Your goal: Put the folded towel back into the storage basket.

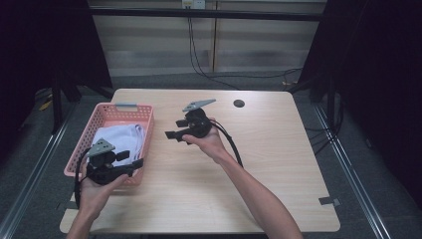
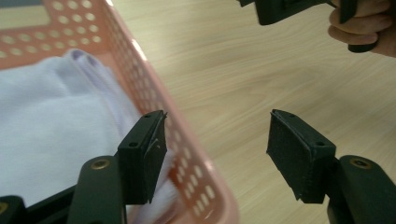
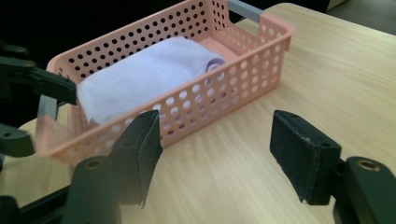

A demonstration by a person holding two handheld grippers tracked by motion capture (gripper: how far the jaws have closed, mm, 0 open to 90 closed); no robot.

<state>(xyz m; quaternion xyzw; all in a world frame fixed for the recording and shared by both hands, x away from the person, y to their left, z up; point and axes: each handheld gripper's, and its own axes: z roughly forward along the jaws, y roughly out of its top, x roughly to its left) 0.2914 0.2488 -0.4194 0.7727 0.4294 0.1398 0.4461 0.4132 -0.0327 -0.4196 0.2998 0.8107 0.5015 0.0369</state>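
wooden table (image 1: 278, 149), dark hole (image 1: 239, 103), floor cables (image 1: 209, 69)

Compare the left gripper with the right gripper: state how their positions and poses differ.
The left gripper hangs over the pink basket's near corner, beside the folded white cloth; the right gripper is over bare table, apart from the basket. The left gripper's jaws point toward the table's right side; the right gripper's point left, toward the basket. Both are hand-held, open and empty.

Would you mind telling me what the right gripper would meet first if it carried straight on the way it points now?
Most likely the pink basket. The right gripper, jaws open and empty, points across bare table at its long perforated side wall, behind which lies the folded white towel. Depth is hard to judge, so it might graze the tabletop first.
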